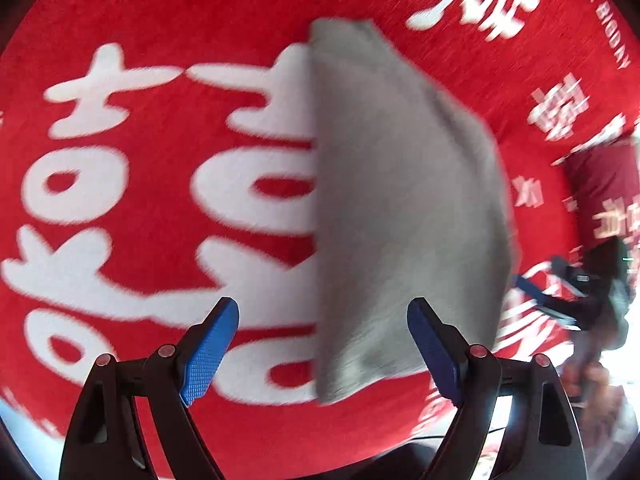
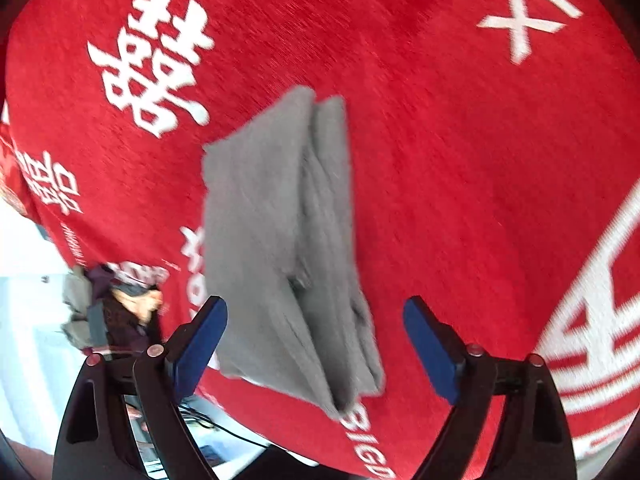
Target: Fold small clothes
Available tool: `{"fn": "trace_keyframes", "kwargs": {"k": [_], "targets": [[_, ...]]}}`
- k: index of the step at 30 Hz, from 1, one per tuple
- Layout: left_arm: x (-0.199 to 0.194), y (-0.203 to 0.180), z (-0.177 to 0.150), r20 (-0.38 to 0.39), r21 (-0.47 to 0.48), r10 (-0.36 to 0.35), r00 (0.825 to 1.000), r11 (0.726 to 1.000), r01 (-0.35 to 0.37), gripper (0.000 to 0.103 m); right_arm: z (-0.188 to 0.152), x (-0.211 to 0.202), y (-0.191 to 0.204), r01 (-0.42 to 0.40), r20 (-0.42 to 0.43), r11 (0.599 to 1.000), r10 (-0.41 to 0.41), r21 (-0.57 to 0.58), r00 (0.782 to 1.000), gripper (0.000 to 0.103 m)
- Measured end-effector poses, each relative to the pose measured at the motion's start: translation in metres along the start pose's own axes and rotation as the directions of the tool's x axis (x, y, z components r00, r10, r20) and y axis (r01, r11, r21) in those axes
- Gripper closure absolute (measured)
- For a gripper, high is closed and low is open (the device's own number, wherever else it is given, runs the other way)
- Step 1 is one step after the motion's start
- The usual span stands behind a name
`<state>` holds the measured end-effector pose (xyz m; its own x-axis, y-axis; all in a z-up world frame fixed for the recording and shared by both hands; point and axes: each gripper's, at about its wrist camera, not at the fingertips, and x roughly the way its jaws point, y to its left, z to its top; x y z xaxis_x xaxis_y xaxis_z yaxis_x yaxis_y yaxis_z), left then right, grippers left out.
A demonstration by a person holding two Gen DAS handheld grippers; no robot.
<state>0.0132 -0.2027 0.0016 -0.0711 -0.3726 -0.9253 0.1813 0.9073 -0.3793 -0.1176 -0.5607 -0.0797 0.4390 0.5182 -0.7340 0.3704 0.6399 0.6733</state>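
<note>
A small grey garment (image 1: pixel 404 208) lies folded on a red cloth with white characters (image 1: pixel 168 40). In the left wrist view my left gripper (image 1: pixel 322 318) hangs open above the garment's near edge, blue pads wide apart, nothing pinched. In the right wrist view the same grey garment (image 2: pixel 280 240) shows stacked folded layers, and my right gripper (image 2: pixel 316 316) stands open over its near end, pads clear of the fabric. The right gripper (image 1: pixel 560 300) also appears at the right edge of the left wrist view.
The red cloth (image 2: pixel 460 160) covers the whole work surface. A heap of other small clothes (image 2: pixel 108 308) lies at the cloth's left edge in the right wrist view. Beyond that edge is a pale floor with a dark cable (image 2: pixel 224 428).
</note>
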Motion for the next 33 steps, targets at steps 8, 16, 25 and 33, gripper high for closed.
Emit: {"fn": "trace_keyframes", "kwargs": {"k": [8,16,25,33], "targets": [[0.043,-0.016,0.029,-0.057,0.07,-0.13,0.99,0.989,0.134,0.016,0.053,0.044,-0.001,-0.096,-0.079,0.994,0.092,-0.043,0.993,0.011],[0.063,-0.02,0.03,-0.068,0.085,-0.132,0.989,0.987,0.137,0.016,0.086,0.081,0.005,-0.157,-0.155,0.981,0.138,-0.116,0.978,0.011],[0.061,-0.018,0.027,-0.038,0.055,-0.142,0.989,0.988,0.144,0.02,0.102,0.104,0.012,-0.188,-0.181,0.98,0.173,-0.068,0.968,0.024],[0.039,-0.01,0.022,0.009,0.066,-0.247,0.969,0.967,0.246,0.057,0.095,0.093,0.018,-0.147,-0.13,0.988,0.139,-0.053,0.982,0.065]]}}
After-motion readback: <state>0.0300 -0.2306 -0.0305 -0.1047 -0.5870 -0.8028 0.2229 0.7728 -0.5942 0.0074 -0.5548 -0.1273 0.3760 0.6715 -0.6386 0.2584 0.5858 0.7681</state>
